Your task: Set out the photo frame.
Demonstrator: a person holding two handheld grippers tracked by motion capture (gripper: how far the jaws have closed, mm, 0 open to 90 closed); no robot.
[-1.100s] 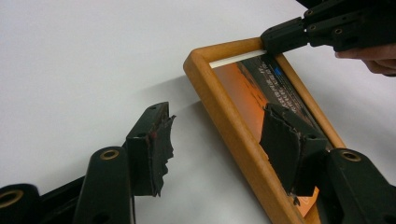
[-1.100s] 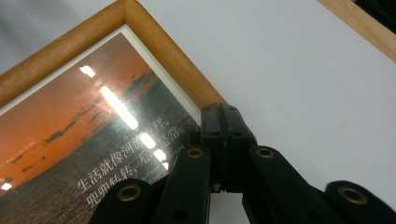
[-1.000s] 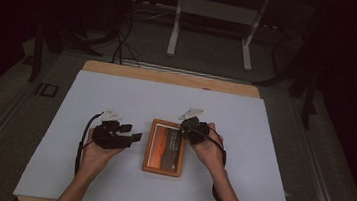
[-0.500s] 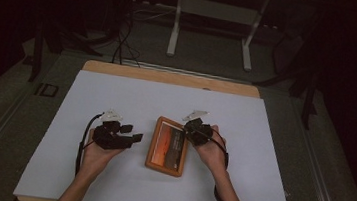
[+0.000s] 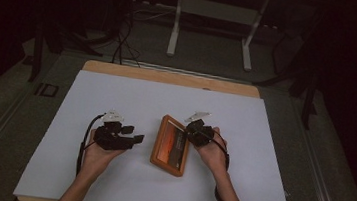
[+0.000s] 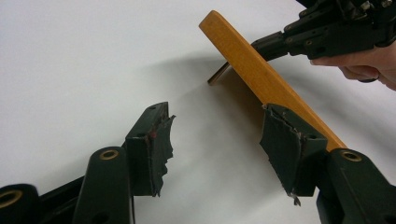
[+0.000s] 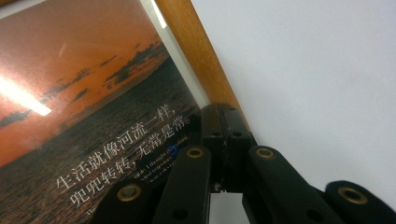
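A wooden picture frame lies on the white table cover, a little to the right of the middle, between the two hands. Its long side runs away from the person, and it is turned slightly, with the far end more to the right. Inside the frame there is a print of an orange sunset over dark water, with white Chinese text in the lower part.

The right gripper is at the far right part of the frame. In the right gripper view its jaws stand pressed together, and they meet right at the inner edge of the wooden border, where the print begins. The jaws are closed on this edge of the frame. In the left gripper view the frame looks lifted on the side of the right gripper, with a shadow and a thin dark part under it, so it is tilted and not flat on the cover.

The left gripper rests just beside the left side of the frame, held in the left hand. Its jaws are apart, about half of the way, and nothing is between them; there the white cover shows. One of its fingers stands in front of the near end of the frame; whether it touches the wood cannot be told.
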